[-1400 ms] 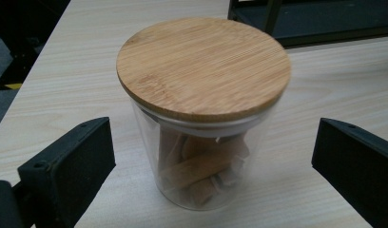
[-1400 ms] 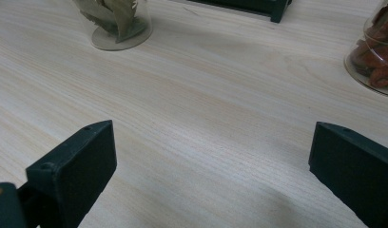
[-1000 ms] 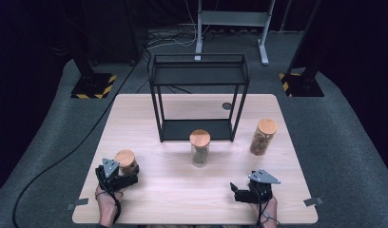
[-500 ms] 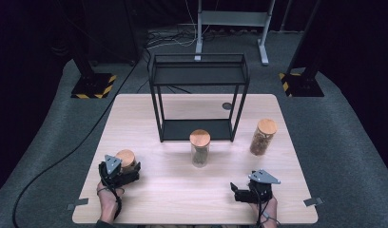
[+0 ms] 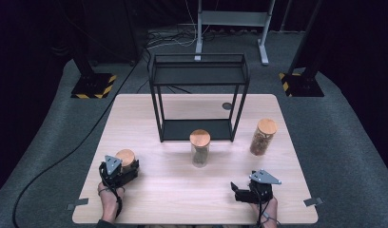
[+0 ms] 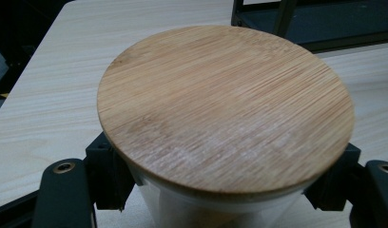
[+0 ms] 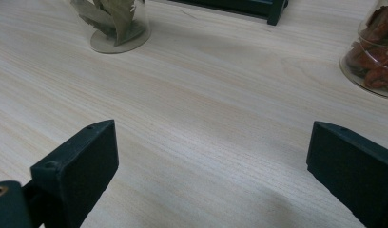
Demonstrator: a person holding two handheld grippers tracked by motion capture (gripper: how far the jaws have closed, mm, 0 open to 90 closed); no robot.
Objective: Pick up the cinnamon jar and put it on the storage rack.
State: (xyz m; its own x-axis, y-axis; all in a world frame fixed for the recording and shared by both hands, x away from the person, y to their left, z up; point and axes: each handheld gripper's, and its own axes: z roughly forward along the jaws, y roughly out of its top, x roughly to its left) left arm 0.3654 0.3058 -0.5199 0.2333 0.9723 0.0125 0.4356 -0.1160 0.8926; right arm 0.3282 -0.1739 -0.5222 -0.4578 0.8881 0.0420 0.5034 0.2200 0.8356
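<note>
Three glass jars with bamboo lids stand on the table (image 5: 149,209): one jar (image 5: 126,158) at about 8 o'clock, one holding leaves (image 5: 200,148) near the centre, and one holding reddish pieces (image 5: 263,137) at about 3 o'clock. One black metal shelf rack (image 5: 198,97) stands at 12 o'clock. Two handheld grippers are present, the left gripper (image 5: 117,170) and the right gripper (image 5: 251,187).

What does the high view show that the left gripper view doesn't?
High view adds: right gripper, open; middle jar; right jar; whole rack.
Left gripper view adds: jaws, which have just been closing, pressing the glass under the lid.
Both: left gripper, left jar, table, rack's base.
</note>
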